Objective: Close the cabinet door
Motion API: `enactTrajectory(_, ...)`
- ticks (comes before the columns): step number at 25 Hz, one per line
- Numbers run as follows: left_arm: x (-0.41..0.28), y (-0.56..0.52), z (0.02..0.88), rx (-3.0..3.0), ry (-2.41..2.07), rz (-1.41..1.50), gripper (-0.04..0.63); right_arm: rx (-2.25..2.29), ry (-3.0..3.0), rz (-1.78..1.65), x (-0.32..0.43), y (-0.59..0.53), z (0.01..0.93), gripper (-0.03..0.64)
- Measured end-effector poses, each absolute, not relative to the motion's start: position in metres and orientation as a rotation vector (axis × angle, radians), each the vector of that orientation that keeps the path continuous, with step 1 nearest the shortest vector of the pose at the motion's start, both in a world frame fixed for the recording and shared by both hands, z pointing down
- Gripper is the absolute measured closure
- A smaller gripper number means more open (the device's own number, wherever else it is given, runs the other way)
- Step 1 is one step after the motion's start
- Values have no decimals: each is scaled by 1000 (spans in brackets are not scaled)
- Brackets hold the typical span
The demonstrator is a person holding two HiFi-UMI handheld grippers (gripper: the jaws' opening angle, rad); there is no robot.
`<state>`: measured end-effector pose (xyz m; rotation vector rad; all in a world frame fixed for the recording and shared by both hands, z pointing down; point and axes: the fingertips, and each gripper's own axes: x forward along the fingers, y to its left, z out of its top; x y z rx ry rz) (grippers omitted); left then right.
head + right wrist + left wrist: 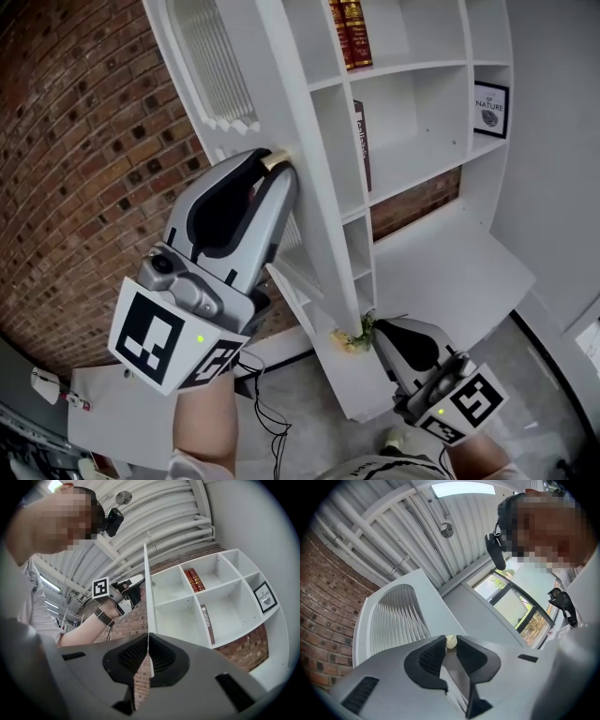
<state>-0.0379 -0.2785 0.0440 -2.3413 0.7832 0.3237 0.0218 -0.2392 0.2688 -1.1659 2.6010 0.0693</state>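
Observation:
The white cabinet (412, 103) stands open; its tall door (309, 141) with a ribbed panel (211, 56) swings out toward me. My left gripper (278, 164) is high on the door, its jaws either side of the cream knob (451, 641) and pressing on it, with the door's edge running between them (451, 642). My right gripper (372, 330) is lower, at the door's bottom corner beside a small yellow-green sprig (354, 337). Its jaws are shut on the door's thin edge (146, 620). The left gripper (129, 590) also shows in the right gripper view.
Red books (352, 33), a grey book (361, 141) and a framed print (490, 105) sit in the shelves. A brick wall (84, 141) is left of the door. A white desk top (441, 272) lies under the shelves. Cables (267, 412) trail on the floor.

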Motion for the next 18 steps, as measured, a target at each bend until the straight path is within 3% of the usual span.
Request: enactTrajectory(18, 42, -355, 41, -2323, 950, 350, 512, -1196, 2614, 138, 68, -313, 261, 598)
